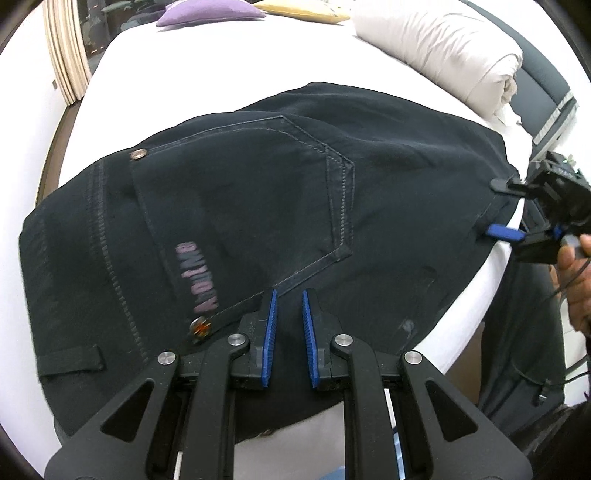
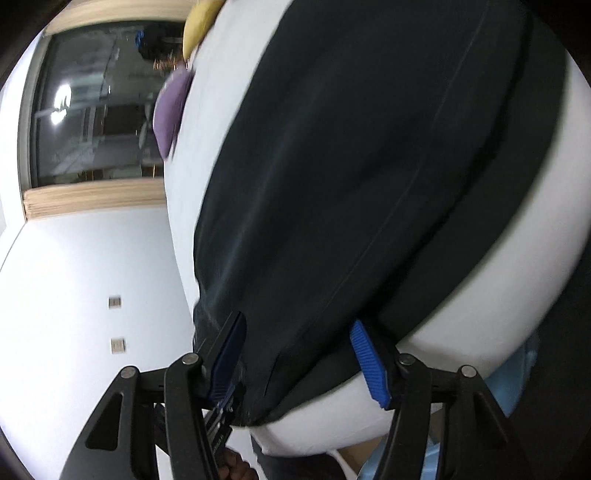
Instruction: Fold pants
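Note:
Dark navy pants (image 1: 258, 206) lie flat on the white bed (image 1: 221, 74), back pocket up with pink lettering. My left gripper (image 1: 288, 295) hovers over the waist end near the pocket corner, jaws a little apart with only flat cloth showing between them. My right gripper (image 1: 498, 206) is at the right edge of the pants by the bed's edge. In the right wrist view the right gripper (image 2: 299, 328) is open wide, its blue pads on either side of the pants' (image 2: 369, 166) edge fabric.
A rolled white duvet (image 1: 454, 48) lies at the far right of the bed. A purple cushion (image 1: 207, 13) and a yellow cushion (image 1: 303, 9) sit at the far end. A window (image 2: 96, 103) and a white wall are beyond the bed.

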`<state>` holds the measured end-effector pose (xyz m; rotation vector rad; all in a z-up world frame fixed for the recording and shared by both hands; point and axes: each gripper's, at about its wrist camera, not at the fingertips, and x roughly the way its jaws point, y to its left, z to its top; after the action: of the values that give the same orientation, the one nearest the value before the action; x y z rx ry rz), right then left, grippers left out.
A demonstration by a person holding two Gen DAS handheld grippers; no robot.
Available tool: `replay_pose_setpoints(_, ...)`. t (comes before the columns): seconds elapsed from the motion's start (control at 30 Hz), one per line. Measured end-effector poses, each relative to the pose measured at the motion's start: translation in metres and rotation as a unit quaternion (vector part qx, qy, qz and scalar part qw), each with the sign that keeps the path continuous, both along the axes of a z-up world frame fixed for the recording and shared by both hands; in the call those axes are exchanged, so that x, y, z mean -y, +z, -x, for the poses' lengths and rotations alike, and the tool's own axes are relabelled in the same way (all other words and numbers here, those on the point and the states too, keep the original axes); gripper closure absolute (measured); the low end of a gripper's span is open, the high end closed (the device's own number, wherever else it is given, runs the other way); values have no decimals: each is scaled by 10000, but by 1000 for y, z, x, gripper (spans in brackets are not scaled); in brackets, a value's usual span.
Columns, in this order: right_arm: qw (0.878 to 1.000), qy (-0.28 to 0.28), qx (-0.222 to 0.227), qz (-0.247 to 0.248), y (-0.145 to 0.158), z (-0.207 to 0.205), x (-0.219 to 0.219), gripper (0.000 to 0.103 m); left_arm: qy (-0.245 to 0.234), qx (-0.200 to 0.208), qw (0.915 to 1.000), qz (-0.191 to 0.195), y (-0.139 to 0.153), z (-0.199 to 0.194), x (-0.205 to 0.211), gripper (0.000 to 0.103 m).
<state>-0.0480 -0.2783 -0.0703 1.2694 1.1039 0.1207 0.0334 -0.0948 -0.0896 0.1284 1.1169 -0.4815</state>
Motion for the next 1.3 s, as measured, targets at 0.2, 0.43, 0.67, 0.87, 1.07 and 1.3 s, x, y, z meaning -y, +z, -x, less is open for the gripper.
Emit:
replay_pose_setpoints(0.2, 9986, 508, 145, -96, -9, -23, -33, 54, 109, 17, 9999, 28, 5, 1, -12, 89)
replay_pose_setpoints(0.43, 9964, 839, 53, 132, -14, -14, -40, 100, 117, -39, 9999, -106, 5, 3, -28, 89)
replay_pose_setpoints(0.67, 9952, 906, 285, 222, -11, 3, -33, 95, 32, -64, 9996, -268, 2, 9, -41, 89)
replay_pose_setpoints(0.87, 9973, -480, 495, 233, -5, 4, 36, 63, 186, -101, 9993, -293, -1, 9, -56, 89)
replay_pose_setpoints(1.07, 9874, -1387, 312, 694, -5, 19, 117, 99, 187, -55, 9985, -509, -2, 10, -48, 89)
replay_pose_setpoints(1.3, 9854, -1480, 319, 781, -3, 42, 140, 100, 185, -60, 9982, -573, -3, 5, -48, 89)
